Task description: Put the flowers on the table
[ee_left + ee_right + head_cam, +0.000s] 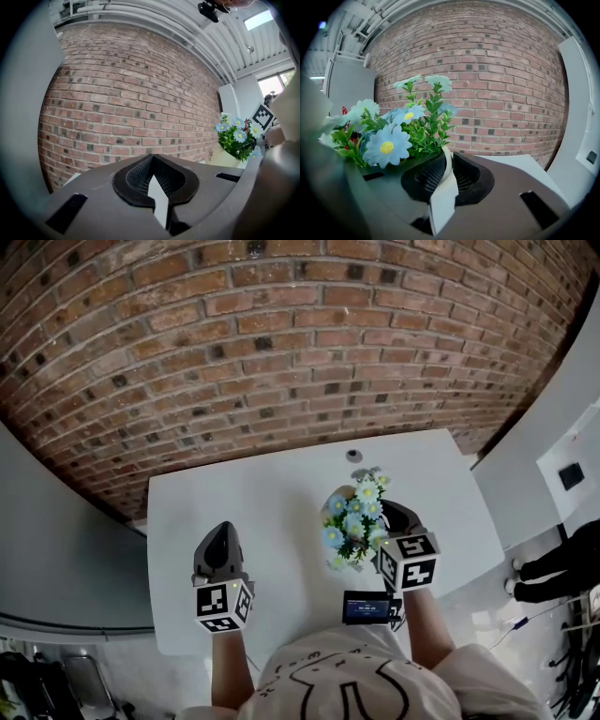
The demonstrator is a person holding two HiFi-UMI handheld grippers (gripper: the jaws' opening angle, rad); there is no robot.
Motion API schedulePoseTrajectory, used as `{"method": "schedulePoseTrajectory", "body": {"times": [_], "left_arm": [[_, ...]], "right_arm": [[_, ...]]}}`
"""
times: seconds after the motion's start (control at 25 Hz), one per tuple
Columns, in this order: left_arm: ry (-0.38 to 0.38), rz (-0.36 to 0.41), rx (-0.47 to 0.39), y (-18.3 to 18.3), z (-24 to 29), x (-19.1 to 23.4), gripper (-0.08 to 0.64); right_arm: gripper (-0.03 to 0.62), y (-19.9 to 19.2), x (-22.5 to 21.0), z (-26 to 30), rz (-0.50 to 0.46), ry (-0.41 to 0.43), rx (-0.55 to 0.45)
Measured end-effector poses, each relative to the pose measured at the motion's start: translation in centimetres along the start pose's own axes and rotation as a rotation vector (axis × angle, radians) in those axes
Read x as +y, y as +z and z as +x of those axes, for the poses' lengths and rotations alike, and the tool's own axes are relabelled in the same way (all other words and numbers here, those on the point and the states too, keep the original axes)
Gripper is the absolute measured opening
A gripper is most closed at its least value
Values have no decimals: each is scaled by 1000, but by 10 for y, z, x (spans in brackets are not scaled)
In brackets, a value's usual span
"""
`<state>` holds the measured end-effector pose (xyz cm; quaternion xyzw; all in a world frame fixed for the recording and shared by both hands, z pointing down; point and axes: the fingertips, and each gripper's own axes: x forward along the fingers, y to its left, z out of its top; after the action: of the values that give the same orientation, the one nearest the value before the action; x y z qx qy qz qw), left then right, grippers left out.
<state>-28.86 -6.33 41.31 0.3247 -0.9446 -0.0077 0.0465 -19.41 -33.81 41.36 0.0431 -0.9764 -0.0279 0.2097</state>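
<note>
White table (272, 512); right claw (446, 158) clamps flowers (388, 143); left claw (153, 165) closed, empty.

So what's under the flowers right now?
The flowers sit in a cream pot, its rim clamped by the right gripper. Below is the white table. The pot's base is covered, so whether it touches the table can't be seen.

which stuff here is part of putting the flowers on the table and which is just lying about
Job: flowers; their pale pot; right claw, shut on the pot's rim; white table.
Lying about: left claw, shut, empty; small dark round thing on the table; dark device with lit screen.
</note>
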Motion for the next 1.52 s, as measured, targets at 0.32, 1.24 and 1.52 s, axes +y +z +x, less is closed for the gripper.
{"method": "schedulePoseTrajectory", "body": {"times": [0.32,1.24,1.52], "left_arm": [[88,8,-1,1,9,0,11],[111,-10,173,-60,63,-13,11],[100,-28,211,-76,78,-9,10]], "right_arm": [[50,0,-19,25,-9,61,3],[51,-53,-57,92,27,109,166],[50,-72,-58,110,37,116,223]]}}
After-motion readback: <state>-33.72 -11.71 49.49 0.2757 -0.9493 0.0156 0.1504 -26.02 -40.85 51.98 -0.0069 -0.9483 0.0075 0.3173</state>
